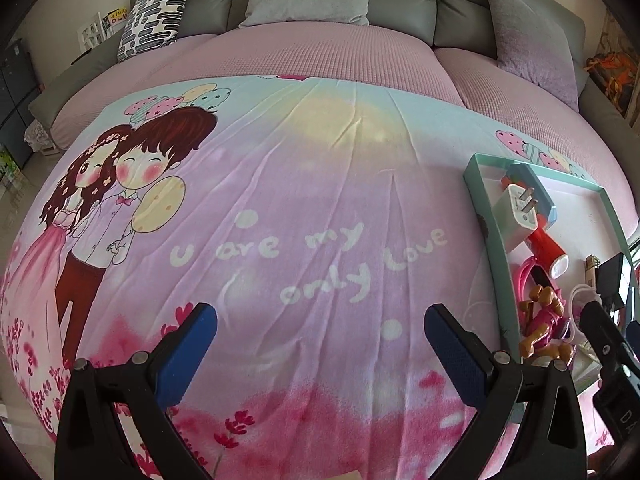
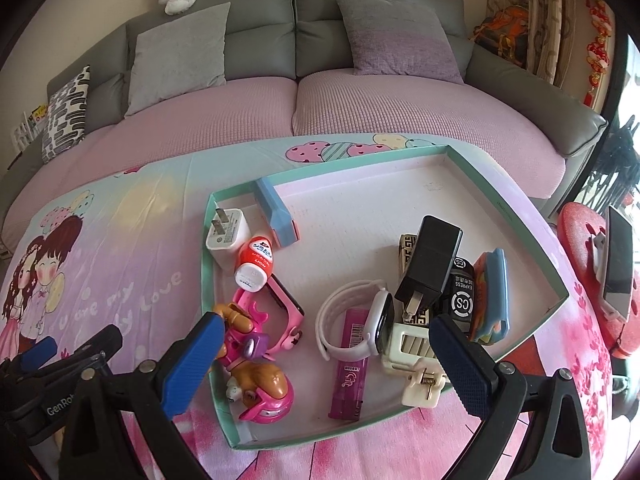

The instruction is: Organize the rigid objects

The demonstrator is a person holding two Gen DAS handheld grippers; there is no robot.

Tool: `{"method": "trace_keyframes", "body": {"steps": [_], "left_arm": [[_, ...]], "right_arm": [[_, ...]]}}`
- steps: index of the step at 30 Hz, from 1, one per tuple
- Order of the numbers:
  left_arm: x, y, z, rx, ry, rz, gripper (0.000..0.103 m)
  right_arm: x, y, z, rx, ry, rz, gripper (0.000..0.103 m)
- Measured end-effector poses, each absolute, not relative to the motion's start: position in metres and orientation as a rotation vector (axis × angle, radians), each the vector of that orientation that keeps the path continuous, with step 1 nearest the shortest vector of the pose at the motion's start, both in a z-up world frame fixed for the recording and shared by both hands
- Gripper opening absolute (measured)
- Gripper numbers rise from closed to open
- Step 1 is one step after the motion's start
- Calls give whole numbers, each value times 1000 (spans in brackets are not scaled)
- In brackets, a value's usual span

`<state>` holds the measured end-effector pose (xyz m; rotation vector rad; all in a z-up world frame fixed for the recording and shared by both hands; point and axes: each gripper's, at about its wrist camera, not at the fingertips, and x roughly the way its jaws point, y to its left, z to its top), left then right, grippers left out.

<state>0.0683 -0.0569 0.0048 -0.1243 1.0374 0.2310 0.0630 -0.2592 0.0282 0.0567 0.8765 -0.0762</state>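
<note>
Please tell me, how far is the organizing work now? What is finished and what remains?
It looks nearly finished. Done: the items seen, such as the white charger, white watch and toy dog, already lie inside the teal tray. In hand: nothing; the left tongs and right tongs are open and empty. Left: no loose item shows on the blanket.

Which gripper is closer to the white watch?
The right gripper. Its open fingers sit right over the white watch in the tray. The left gripper is open over the bare blanket, off to the tray's left.
</note>
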Motion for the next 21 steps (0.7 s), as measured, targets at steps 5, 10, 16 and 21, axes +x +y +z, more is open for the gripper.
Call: {"method": "trace_keyframes", "body": {"steps": [5,10,16,21], "left_arm": [[56,-44,-1,-123,1059,258,103],[44,-37,-4,-110,1074,269,103],[42,-33,1,-115,1061,271,103],[43,-32,2,-114,1062,271,103]], "right_arm": [[57,-255,25,41,893,-74,103],[50,-247,25,24,898,-61,103],[46,-241,31,-4,886,-49,103],[47,-240,32,2,901,-39,103]]}}
